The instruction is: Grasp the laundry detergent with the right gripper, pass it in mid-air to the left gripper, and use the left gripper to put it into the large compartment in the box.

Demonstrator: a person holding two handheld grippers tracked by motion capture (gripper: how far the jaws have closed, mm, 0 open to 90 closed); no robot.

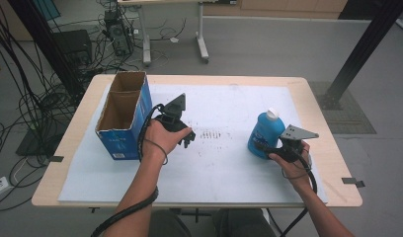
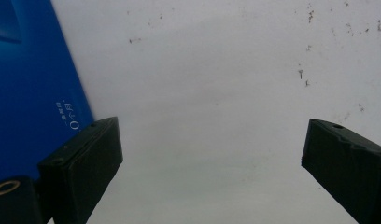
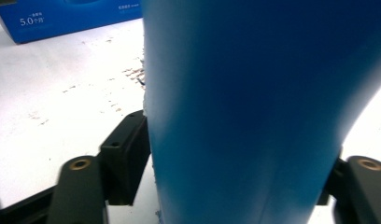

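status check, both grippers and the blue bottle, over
Right gripper clamped on blue bottle, upright on white mat. Left gripper open, empty, beside blue carton. Path between clear.

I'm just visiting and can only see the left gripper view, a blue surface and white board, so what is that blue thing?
Observer: It's a blue cardboard box, open at the top, standing on the table.
Operator: Is the other hand doing anything?
Observer: Yes, the right gripper has a blue bottle between its jaws, pressed on both sides.
Operator: Does the bottle have a lid?
Observer: A white cap sits on top, and the bottle stands upright.
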